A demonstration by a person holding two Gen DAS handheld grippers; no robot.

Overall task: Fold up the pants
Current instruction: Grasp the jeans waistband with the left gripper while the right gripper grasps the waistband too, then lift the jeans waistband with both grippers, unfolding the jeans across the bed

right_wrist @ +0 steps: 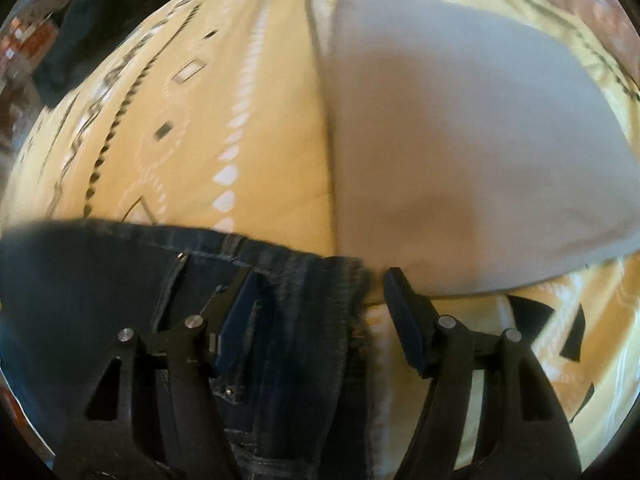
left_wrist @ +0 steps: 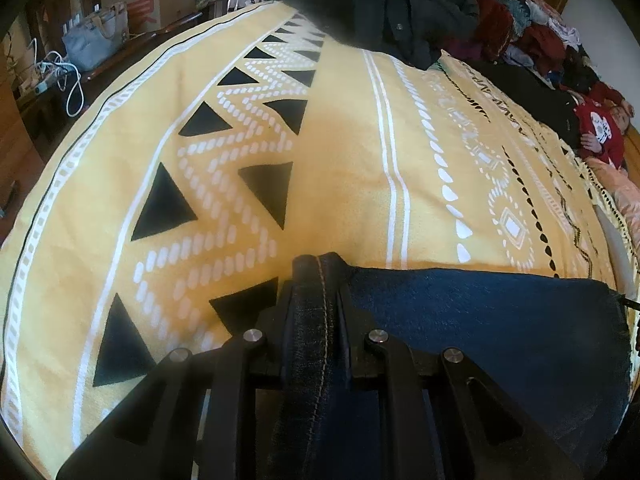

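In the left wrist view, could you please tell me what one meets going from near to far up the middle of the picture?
Left gripper, its jaws shut on the seamed edge of the jeans → yellow patterned blanket → pile of dark clothes at the far end.

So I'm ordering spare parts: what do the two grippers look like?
Both look alike: the left gripper and right gripper have black angular linkage arms with triangular cutouts and round silver pivot pins. The right gripper's fingers carry dark blue pads.
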